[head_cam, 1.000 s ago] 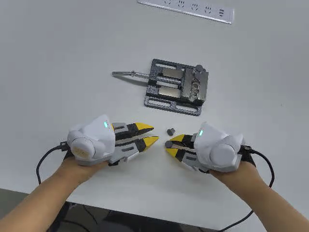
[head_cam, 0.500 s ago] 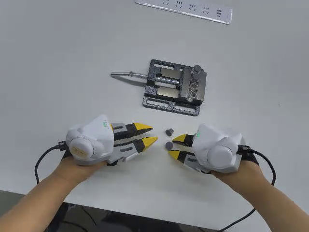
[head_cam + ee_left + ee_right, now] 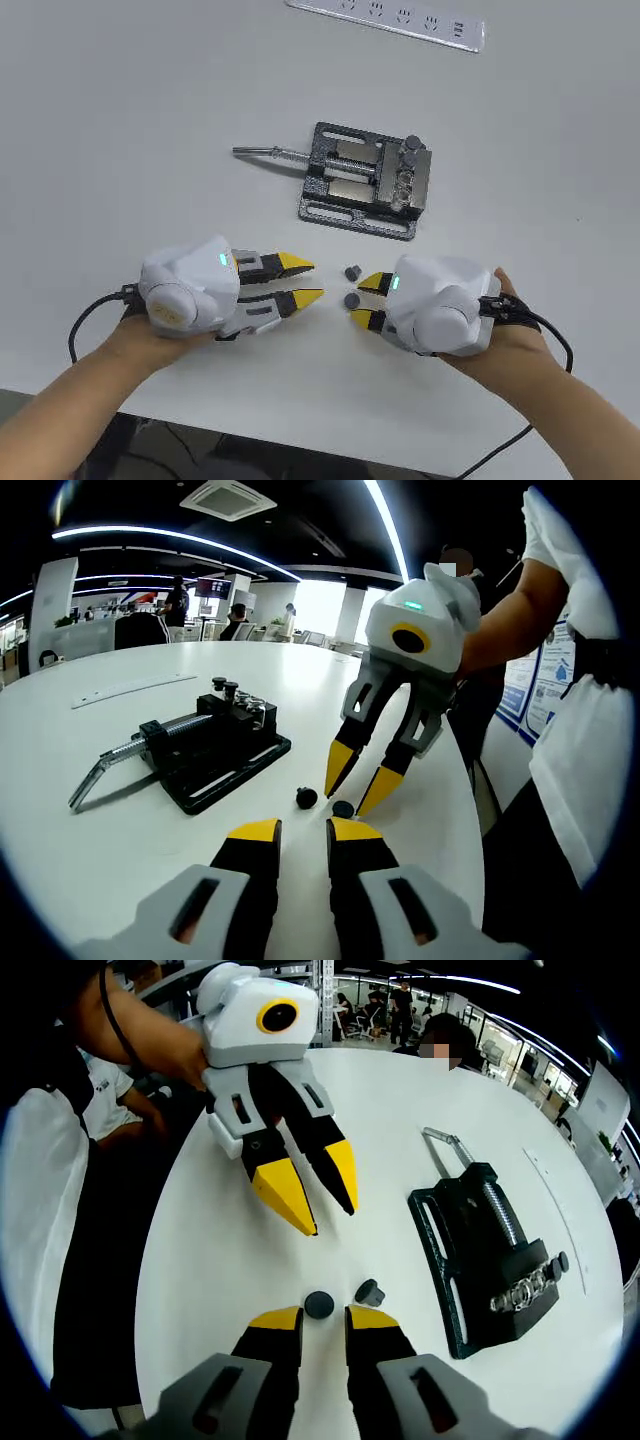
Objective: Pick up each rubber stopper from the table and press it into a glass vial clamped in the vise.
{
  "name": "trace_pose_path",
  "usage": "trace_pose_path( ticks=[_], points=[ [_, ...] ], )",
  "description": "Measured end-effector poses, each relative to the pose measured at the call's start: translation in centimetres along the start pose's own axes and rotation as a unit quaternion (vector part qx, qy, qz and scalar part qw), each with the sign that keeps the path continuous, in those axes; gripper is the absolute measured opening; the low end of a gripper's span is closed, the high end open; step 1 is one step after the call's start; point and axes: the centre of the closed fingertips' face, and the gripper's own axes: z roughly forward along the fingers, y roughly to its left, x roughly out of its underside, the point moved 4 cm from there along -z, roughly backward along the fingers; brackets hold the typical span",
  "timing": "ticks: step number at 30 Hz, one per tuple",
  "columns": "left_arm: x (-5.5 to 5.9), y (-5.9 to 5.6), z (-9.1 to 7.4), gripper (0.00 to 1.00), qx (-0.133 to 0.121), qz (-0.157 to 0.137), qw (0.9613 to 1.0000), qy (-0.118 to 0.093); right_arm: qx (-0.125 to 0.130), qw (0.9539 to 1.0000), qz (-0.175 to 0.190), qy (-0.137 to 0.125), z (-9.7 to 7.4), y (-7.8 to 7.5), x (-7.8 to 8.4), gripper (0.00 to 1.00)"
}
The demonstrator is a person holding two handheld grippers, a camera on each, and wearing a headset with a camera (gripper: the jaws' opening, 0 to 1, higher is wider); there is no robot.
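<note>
Two dark rubber stoppers lie on the white table, one (image 3: 352, 272) nearer the vise and one (image 3: 351, 299) nearer me. My right gripper (image 3: 363, 300) is open, and its yellow tips flank the nearer stopper (image 3: 319, 1304) without closing on it; the other stopper (image 3: 369, 1290) sits just to its right. My left gripper (image 3: 306, 279) is open and holds nothing, pointing at the stoppers (image 3: 306, 798) from the left. The black vise (image 3: 365, 180) clamps a row of glass vials (image 3: 404, 183); the far one carries a dark stopper (image 3: 412, 143).
The vise's screw handle (image 3: 262, 152) sticks out to the left. A white power strip (image 3: 390, 18) lies at the far edge of the table. Bare table surrounds the vise. Cables trail from both grippers over the near edge.
My right gripper has rolled and edged slightly forward, its body now covering more of its jaws. The stoppers and the left gripper have barely moved.
</note>
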Motion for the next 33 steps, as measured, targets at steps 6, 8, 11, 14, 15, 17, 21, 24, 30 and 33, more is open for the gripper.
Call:
trace_pose_path(
  ticks=[6, 8, 11, 14, 15, 17, 21, 24, 30, 33],
  points=[
    [0.1, 0.4, -0.3, 0.14, -0.003, 0.004, 1.0, -0.001, -0.006, 0.9998, -0.012, 0.012, 0.1, -0.1, -0.3, 0.16],
    [0.1, 0.5, -0.4, 0.14, -0.004, 0.004, 1.0, -0.001, -0.011, 0.9997, -0.015, 0.018, 0.1, -0.1, -0.4, 0.16],
    [0.0, 0.6, -0.5, 0.14, -0.006, 0.005, 1.0, -0.002, -0.015, 0.9991, -0.027, 0.03, 0.2, 0.0, -0.6, 0.15],
    [0.1, 0.7, -0.5, 0.14, -0.007, 0.004, 1.0, -0.004, -0.027, 0.9976, -0.037, 0.052, 0.4, 0.2, -0.5, 0.15],
    [0.0, 0.8, -0.6, 0.14, -0.007, 0.004, 1.0, -0.005, -0.028, 0.9969, -0.044, 0.058, 0.4, 0.2, -0.6, 0.16],
    [0.0, 0.8, -0.6, 0.14, -0.008, 0.004, 0.9999, -0.006, -0.03, 0.9956, -0.056, 0.07, 0.5, 0.3, -0.6, 0.15],
    [0.0, 0.9, -0.7, 0.14, -0.009, 0.002, 0.9999, -0.008, -0.032, 0.9947, -0.063, 0.075, 0.5, 0.2, -0.8, 0.15],
    [-0.1, 0.9, -0.8, 0.14, -0.01, 0.0, 0.9999, -0.009, -0.033, 0.9941, -0.065, 0.081, 0.5, 0.1, -1.0, 0.15],
    [-0.1, 1.1, -0.9, 0.14, -0.013, -0.003, 0.9998, -0.013, -0.036, 0.9916, -0.08, 0.095, 0.5, 0.2, -1.1, 0.13],
    [-0.1, 1.2, -0.9, 0.14, -0.015, -0.004, 0.9998, -0.015, -0.04, 0.9905, -0.084, 0.101, 0.5, 0.3, -1.2, 0.13]
  ],
)
